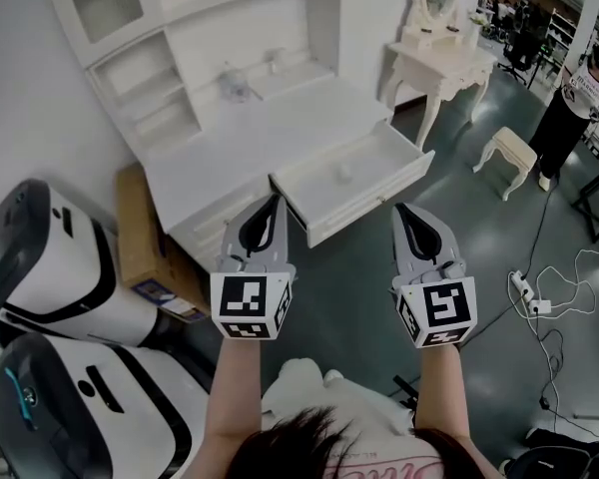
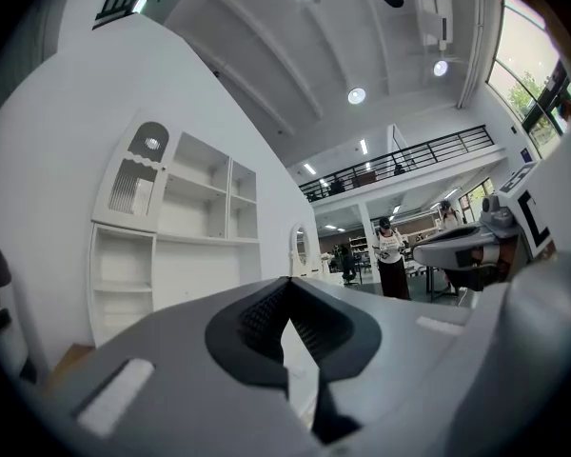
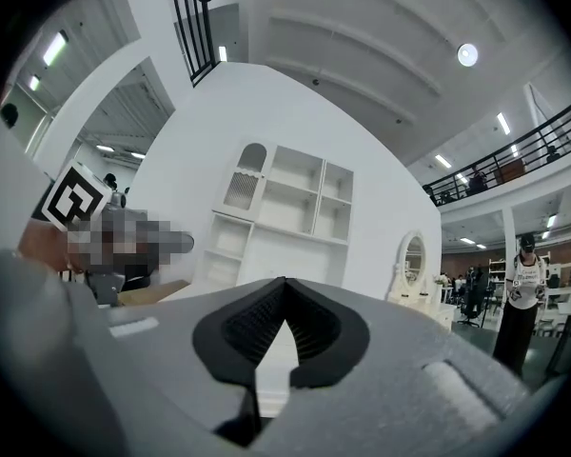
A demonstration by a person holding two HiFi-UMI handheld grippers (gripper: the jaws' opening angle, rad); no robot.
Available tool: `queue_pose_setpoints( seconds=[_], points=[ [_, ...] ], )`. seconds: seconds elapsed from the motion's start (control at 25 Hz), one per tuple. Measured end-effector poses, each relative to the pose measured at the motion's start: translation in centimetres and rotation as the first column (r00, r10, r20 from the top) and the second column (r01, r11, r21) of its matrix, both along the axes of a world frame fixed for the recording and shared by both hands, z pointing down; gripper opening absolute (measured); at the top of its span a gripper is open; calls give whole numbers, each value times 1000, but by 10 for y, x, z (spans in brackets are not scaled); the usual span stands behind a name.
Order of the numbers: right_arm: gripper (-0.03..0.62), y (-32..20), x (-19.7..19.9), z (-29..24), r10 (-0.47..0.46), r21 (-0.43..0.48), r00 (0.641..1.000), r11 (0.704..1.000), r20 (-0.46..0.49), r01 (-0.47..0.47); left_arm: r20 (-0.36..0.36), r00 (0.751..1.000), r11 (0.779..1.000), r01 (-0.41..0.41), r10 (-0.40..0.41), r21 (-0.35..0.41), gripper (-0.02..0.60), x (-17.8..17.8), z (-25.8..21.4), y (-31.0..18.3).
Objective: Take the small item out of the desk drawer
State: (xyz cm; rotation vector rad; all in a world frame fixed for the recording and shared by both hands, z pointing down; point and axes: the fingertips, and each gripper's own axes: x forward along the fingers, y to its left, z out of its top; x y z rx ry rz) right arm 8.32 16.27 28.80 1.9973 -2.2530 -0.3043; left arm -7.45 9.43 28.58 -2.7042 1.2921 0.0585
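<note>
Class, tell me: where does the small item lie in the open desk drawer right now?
In the head view, the small white item lies mid-floor in the open drawer, above frame centre, beyond the left gripper and right gripper.

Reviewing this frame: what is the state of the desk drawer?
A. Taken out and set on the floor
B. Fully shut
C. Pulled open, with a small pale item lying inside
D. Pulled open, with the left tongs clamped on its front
C: in the head view the drawer stands pulled out from the white desk with a small pale item lying in it. The left tongs and right tongs are shut and empty, short of the drawer.
</note>
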Motion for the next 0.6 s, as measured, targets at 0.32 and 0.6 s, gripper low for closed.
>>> queue_pose_setpoints(
  seconds=[0.32,0.6],
  points=[
    [2,-23,9,2,6,-12,1000,1000,-9,-6,-6,1000,1000,14,-14,-20,15,2,8,-27],
    [2,-55,31,1,40,-10,999,999,-8,-40,-4,1000,1000,-8,8,-18,15,23,4,-64]
  ],
)
